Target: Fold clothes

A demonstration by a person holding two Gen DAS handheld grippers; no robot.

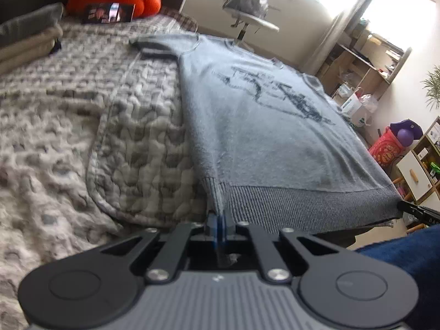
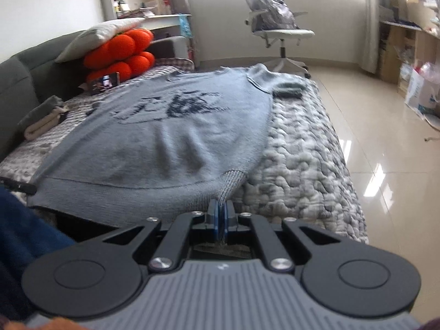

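The grey sweater (image 1: 261,126), soft, limp and light, lies flat on the quilted bed (image 1: 82,126), running toward 12 o'clock, its ribbed hem corners pinched tight by the left tool (image 1: 219,220) and right tool (image 2: 220,214), good holds for folding.
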